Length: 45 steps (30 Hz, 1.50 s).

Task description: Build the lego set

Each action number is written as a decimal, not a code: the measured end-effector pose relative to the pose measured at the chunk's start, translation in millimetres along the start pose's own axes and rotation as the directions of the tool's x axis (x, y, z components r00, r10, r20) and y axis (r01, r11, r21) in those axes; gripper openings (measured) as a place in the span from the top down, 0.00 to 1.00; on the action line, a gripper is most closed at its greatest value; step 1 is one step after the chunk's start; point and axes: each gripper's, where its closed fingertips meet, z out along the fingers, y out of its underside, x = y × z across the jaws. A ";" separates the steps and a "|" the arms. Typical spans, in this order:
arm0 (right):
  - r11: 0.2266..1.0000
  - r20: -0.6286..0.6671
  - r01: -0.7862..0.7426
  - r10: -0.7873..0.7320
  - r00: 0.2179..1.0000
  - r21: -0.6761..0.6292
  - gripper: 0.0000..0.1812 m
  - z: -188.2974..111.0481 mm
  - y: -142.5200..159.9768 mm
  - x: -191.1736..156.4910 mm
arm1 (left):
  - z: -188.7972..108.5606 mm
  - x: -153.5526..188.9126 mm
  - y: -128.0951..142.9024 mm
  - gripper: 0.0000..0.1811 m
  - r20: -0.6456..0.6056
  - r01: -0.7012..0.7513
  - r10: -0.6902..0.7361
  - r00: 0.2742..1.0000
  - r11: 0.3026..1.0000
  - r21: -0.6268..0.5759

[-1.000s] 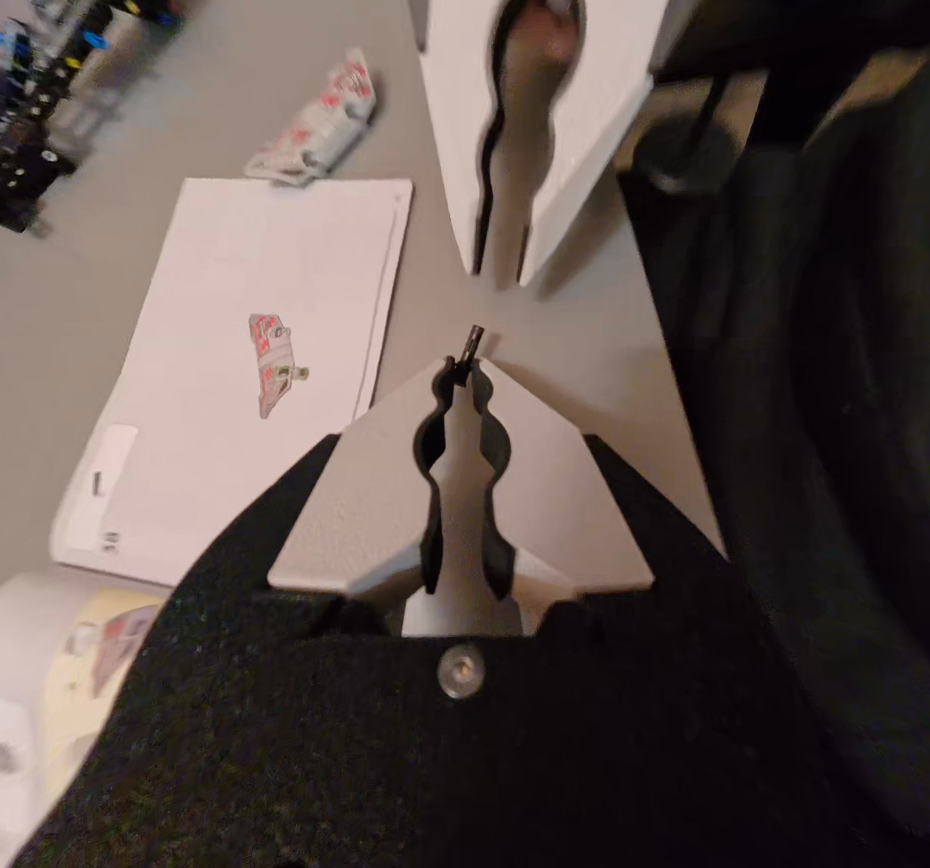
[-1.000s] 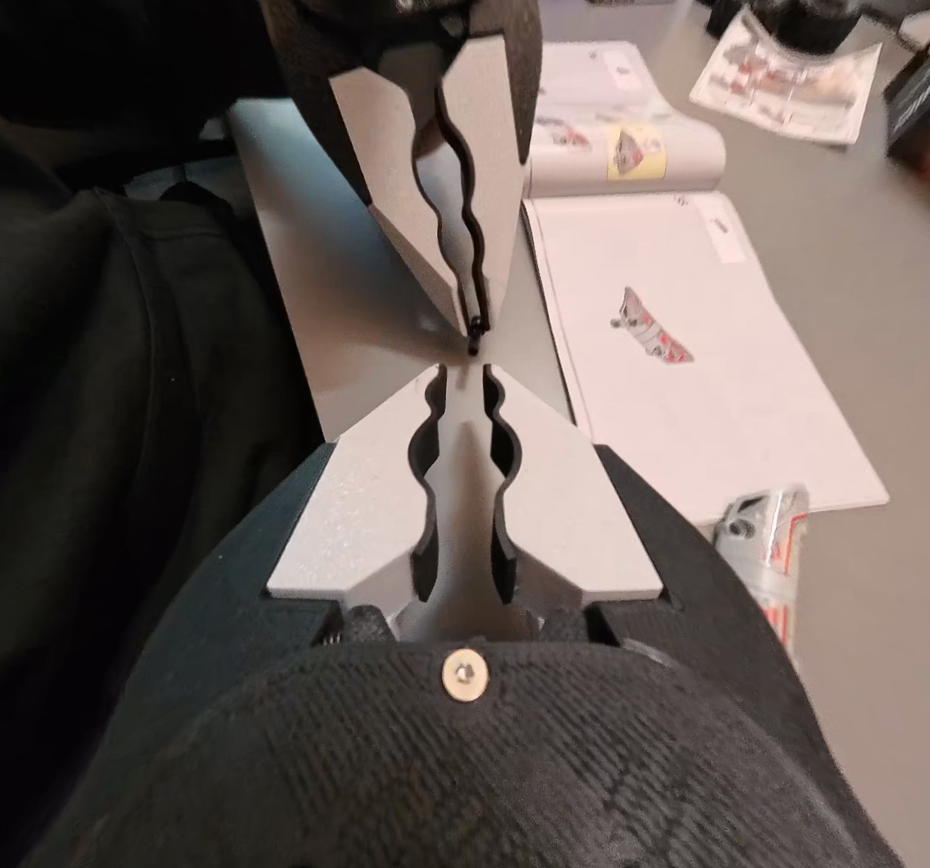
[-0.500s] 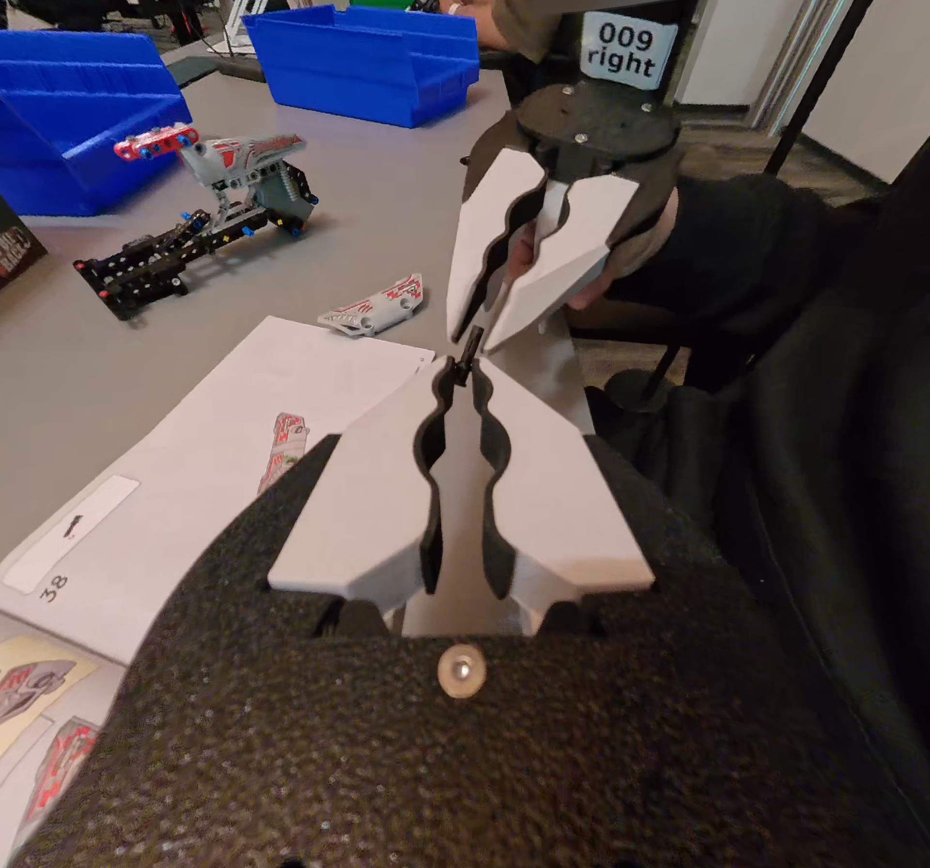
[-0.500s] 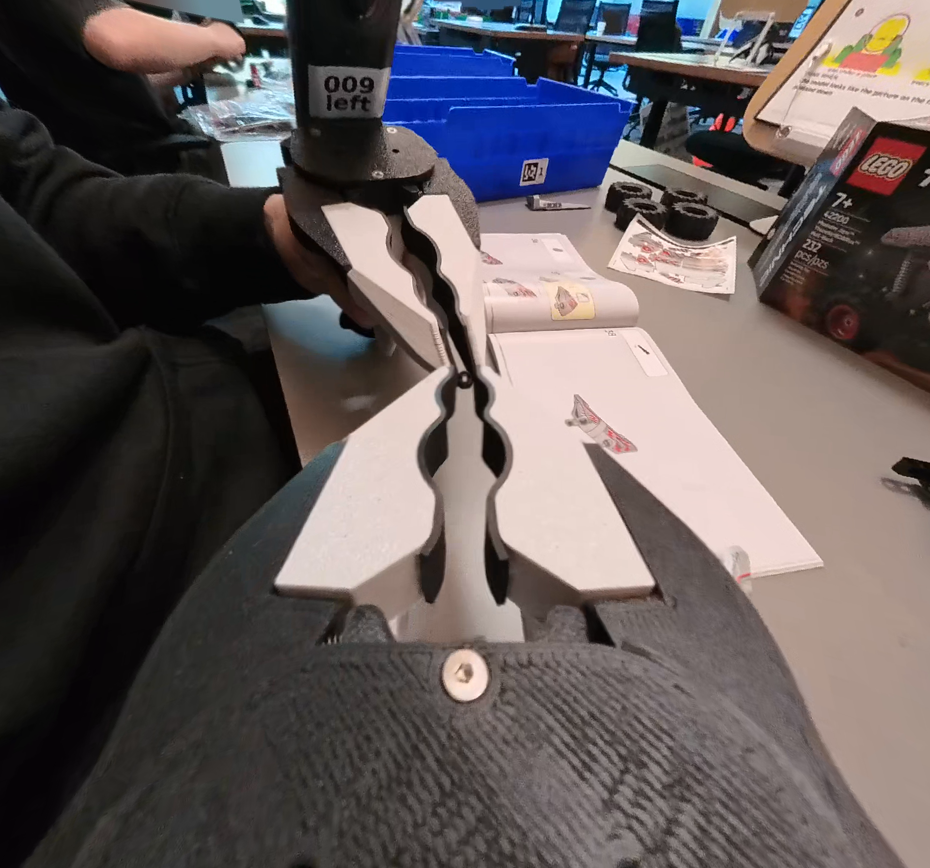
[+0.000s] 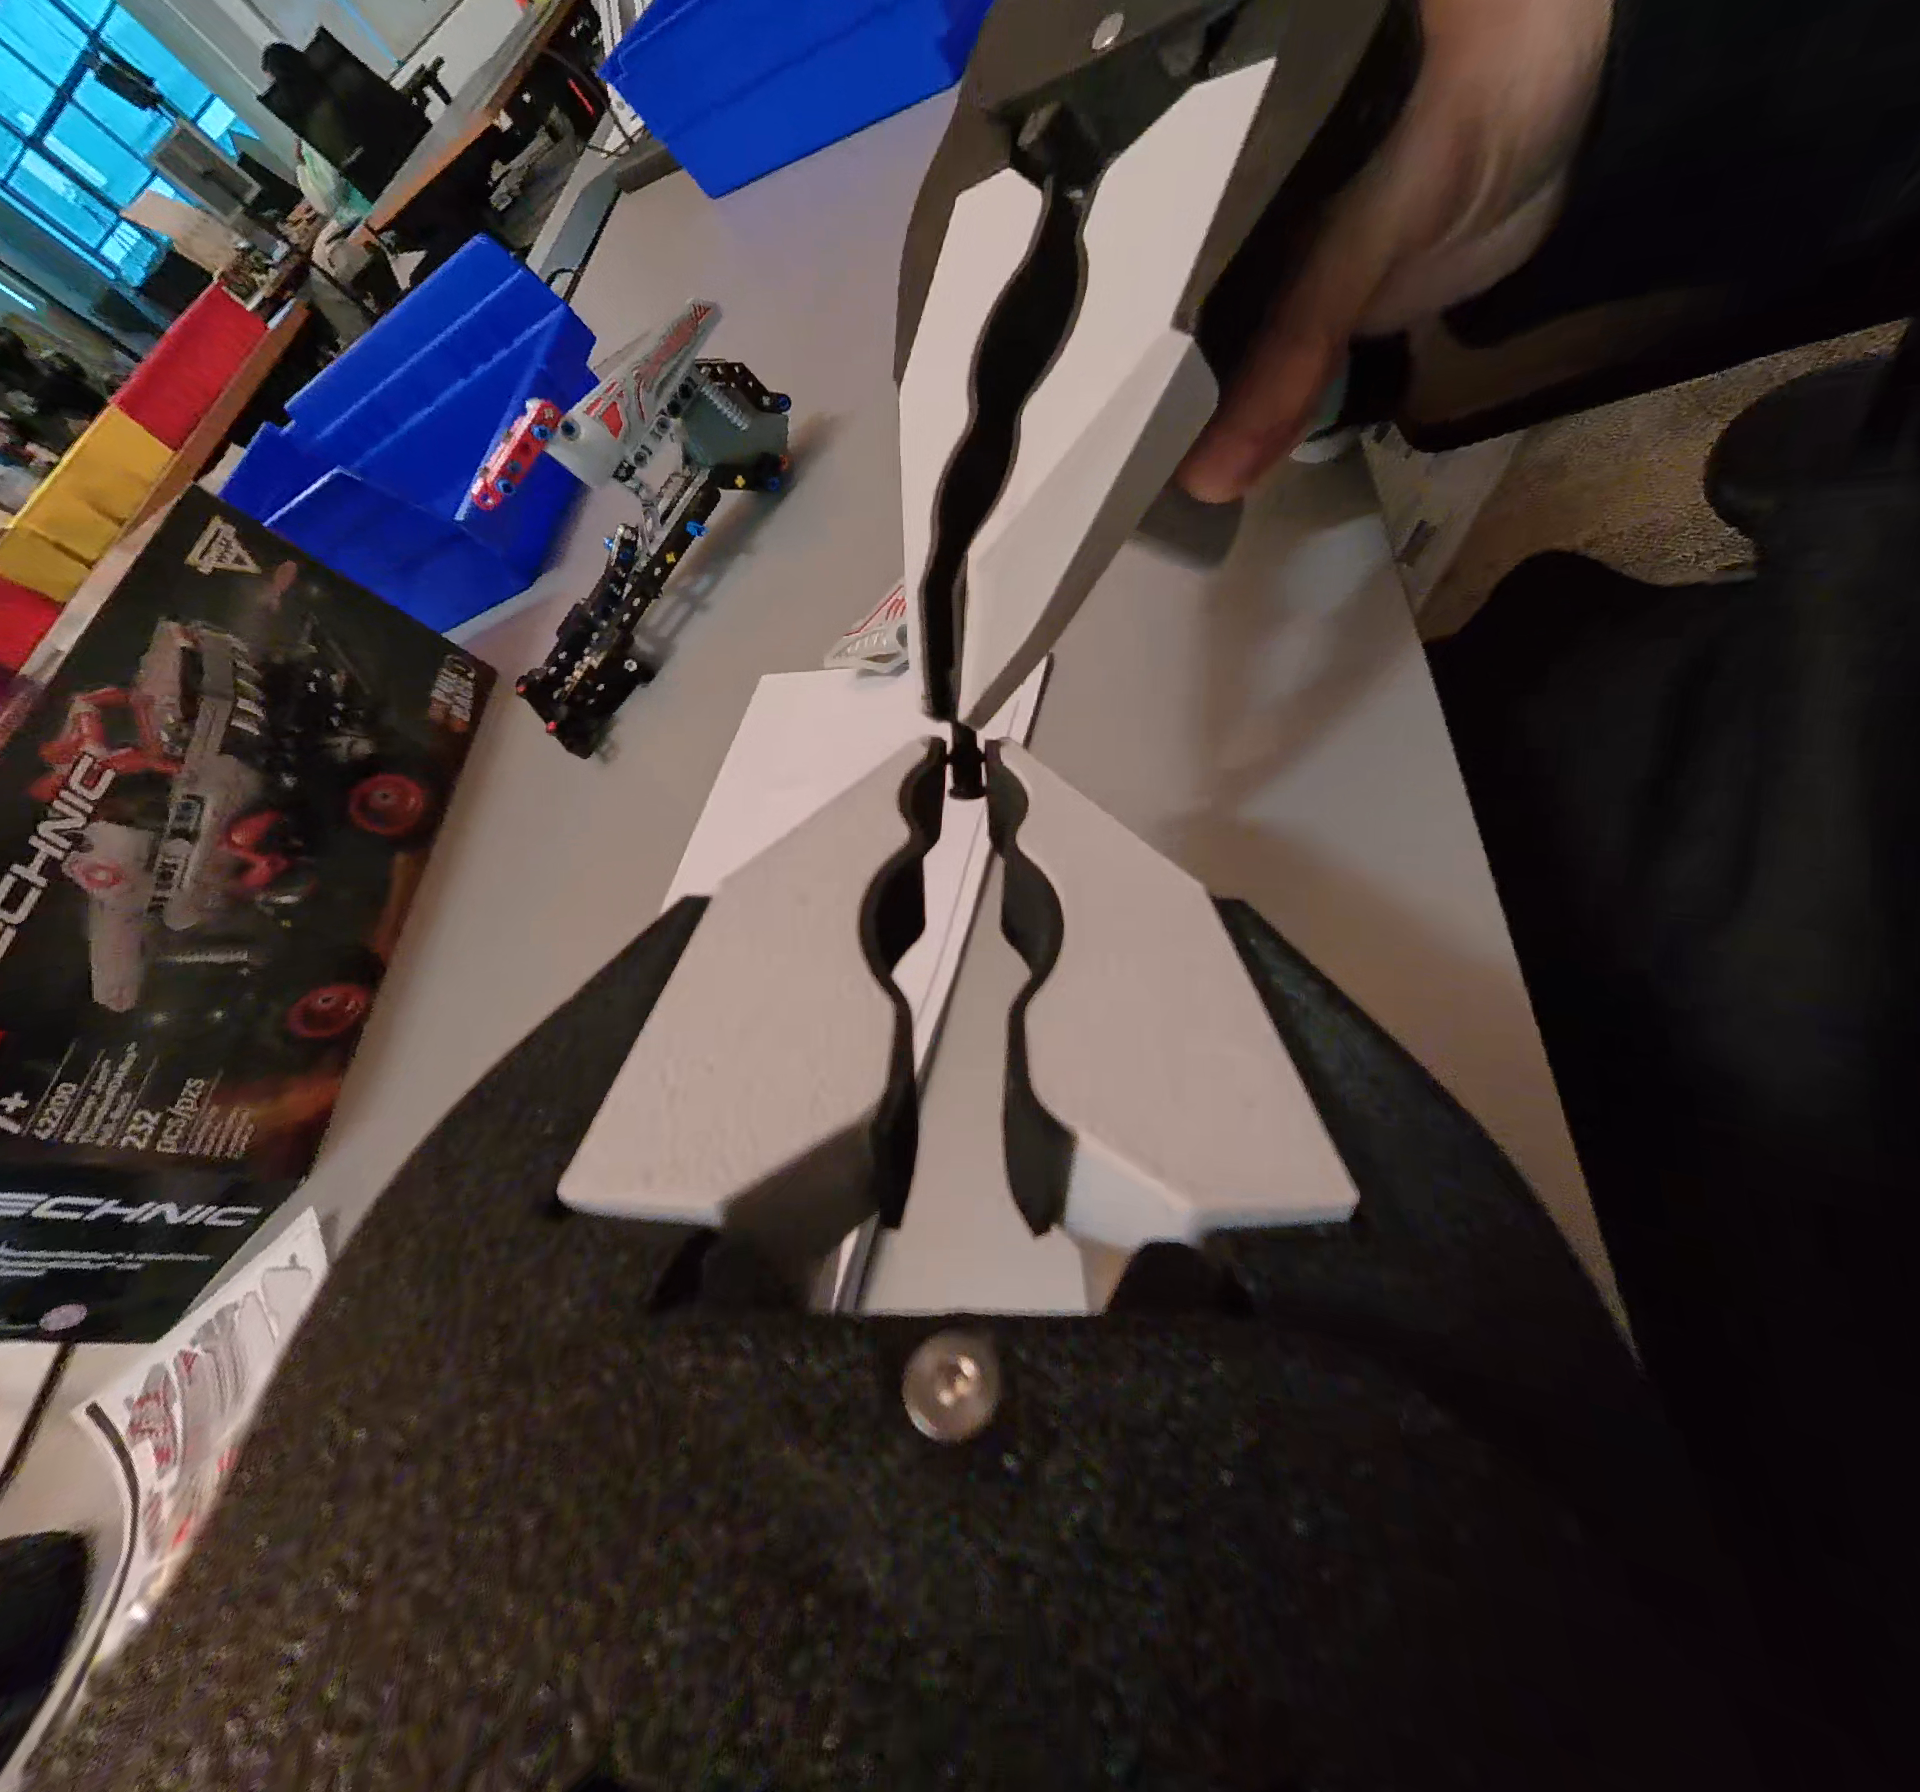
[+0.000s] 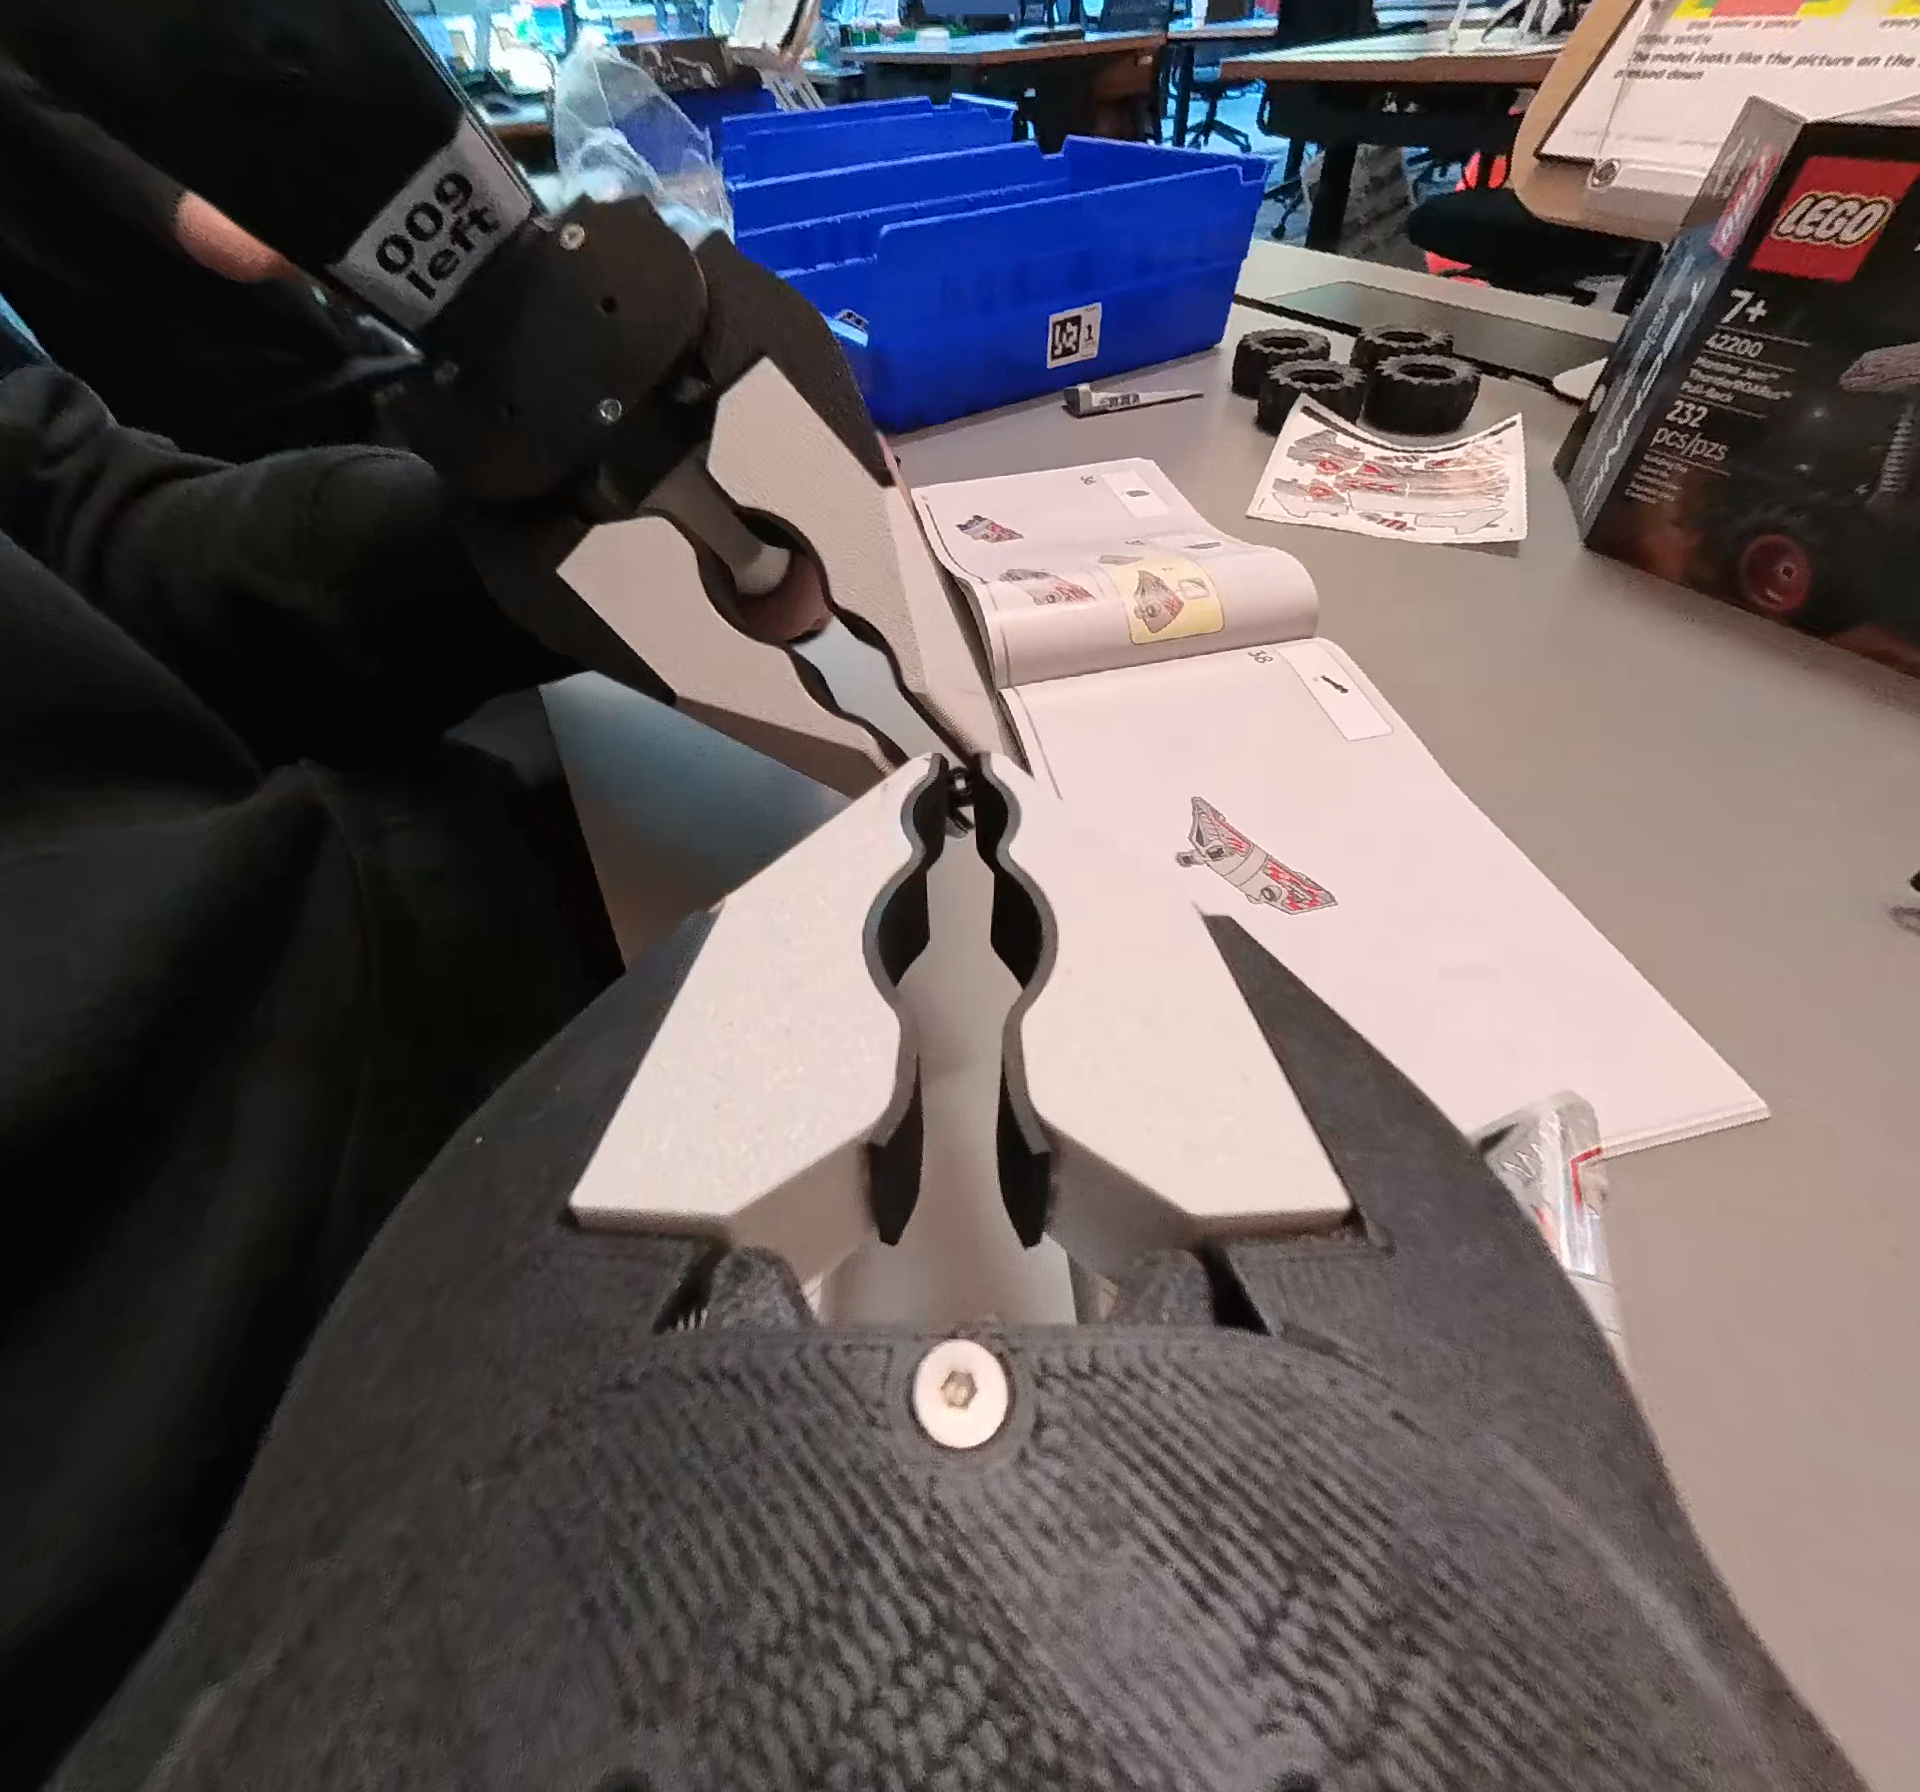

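— How many tyres [image 6: 1340, 373] do you count beside the blue bin [image 6: 997, 267]?
— Four black ones, right of the bin. One sticker sheet [image 6: 1392, 480] lies just near them.
— And booklets?
— One open booklet [image 6: 1299, 807], in front of the bin. One box [image 6: 1766, 371] stands further to the right.

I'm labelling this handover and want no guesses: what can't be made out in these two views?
- Black pin: too small to type; both views, fingertips cover its ends.
- Which gripper truly holds it: left gripper and right gripper meet tip to tip.
- Grey panel: right wrist view, half hidden behind gripper body.
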 end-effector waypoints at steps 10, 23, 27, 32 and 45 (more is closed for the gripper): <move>0.987 -0.249 0.053 -0.091 0.964 -0.154 0.88 -33.8 9.3 51.8 | 16.7 -10.3 14.5 0.98 0.071 0.020 -0.017 0.997 0.999 -0.037; 0.793 -0.248 -0.020 -0.167 0.954 -0.609 0.88 -47.8 83.3 110.5 | 27.6 -40.4 26.4 0.98 0.013 0.341 -0.341 0.940 0.940 -0.001; 0.806 -0.237 -0.024 -0.146 0.961 -0.591 0.88 -45.1 80.3 112.0 | 27.0 -37.4 27.7 0.98 -0.041 0.424 -0.423 0.905 0.906 0.003; 0.994 -0.035 -0.009 0.005 0.999 -0.112 0.88 -8.7 -6.8 83.5 | 15.8 -55.5 29.5 0.98 0.025 0.423 -0.423 0.906 0.906 0.030; 0.874 0.370 -0.444 0.353 0.859 0.196 0.88 63.3 -54.0 85.0 | -33.2 -113.2 58.0 0.98 0.463 0.107 0.006 0.886 0.970 -0.217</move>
